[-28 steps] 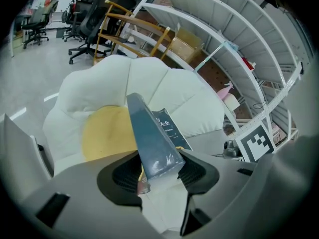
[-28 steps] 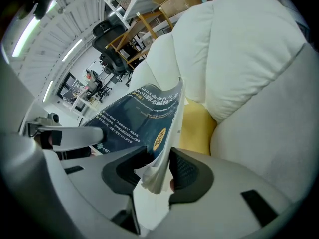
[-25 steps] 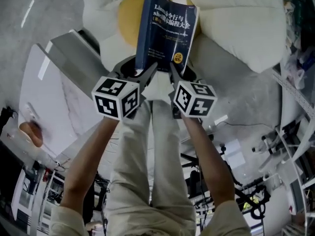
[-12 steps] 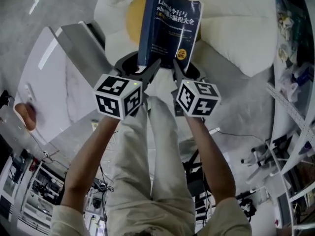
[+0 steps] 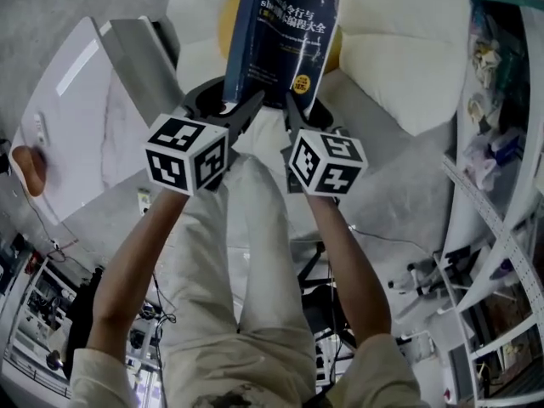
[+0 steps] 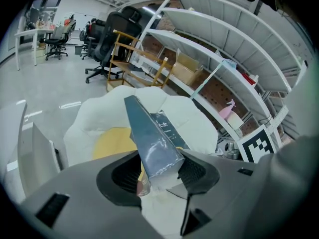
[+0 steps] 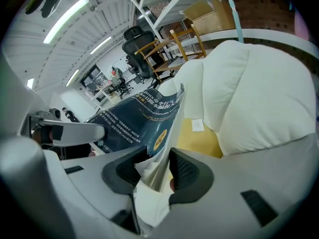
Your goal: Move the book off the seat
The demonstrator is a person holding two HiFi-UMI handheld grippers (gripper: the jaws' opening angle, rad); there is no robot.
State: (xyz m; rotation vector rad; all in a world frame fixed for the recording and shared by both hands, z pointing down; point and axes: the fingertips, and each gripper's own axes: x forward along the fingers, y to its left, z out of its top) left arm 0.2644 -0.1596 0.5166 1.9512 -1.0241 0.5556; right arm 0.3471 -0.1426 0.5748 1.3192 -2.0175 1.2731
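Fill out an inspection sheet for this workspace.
Surface: white seat with a yellow middle; the book is held above it.
Job's things: book, upright, gripped at its lower edge.
Clutter: oddments on the shelves.
Grippers: left gripper shut on the book's spine corner; right gripper shut on its page corner.
Cables: thin cable on the floor.
Surroundings: table to the left, shelves to the right, office chairs beyond.

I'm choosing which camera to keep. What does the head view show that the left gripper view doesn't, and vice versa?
Head view only: the person's forearms and trousers. Left gripper view only: office chairs and a wooden chair in the background. Both: the book clamped in the left gripper, and the white seat with its yellow centre.
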